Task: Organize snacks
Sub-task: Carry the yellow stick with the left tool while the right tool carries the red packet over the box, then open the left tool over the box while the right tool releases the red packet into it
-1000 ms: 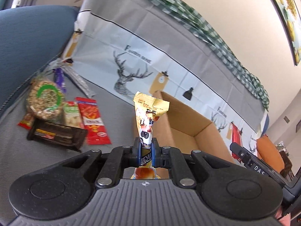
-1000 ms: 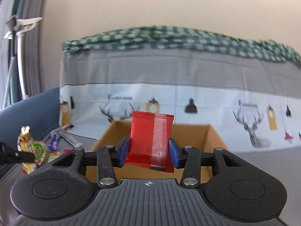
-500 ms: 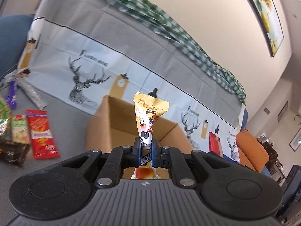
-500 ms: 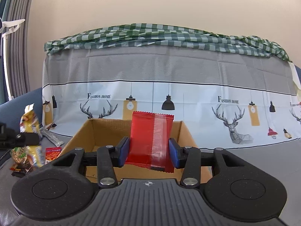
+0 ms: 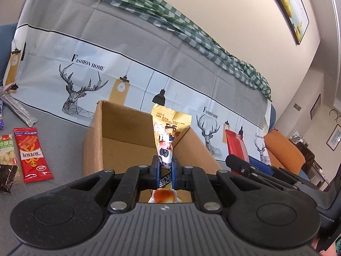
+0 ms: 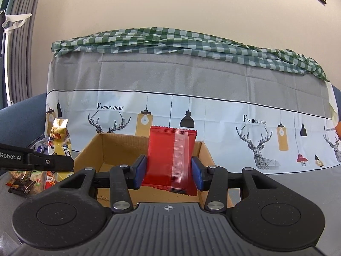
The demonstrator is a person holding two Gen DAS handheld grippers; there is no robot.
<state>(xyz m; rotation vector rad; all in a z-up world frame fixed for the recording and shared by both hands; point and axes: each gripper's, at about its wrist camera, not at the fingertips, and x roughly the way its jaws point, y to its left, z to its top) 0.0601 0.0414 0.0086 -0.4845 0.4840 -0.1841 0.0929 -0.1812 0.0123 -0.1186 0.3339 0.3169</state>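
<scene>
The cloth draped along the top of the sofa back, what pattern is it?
Green-and-white checked cloth, clearest in the right wrist view.

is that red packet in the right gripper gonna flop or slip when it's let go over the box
The red packet probably stays fairly stiff: it stands flat above the right gripper. Its glossy film looks slippery, so it should drop cleanly. It seems light and may flutter into the cardboard box.

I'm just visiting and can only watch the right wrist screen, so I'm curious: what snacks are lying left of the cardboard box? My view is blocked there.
Observer: A red snack packet lies flat on the grey surface, apart from the cardboard box.
Operator: Anything beside it?
Observer: A green-and-white packet lies right alongside it.
Operator: And the gold packet?
Observer: The left gripper is shut on the gold packet, upright in front of the open box.
</scene>
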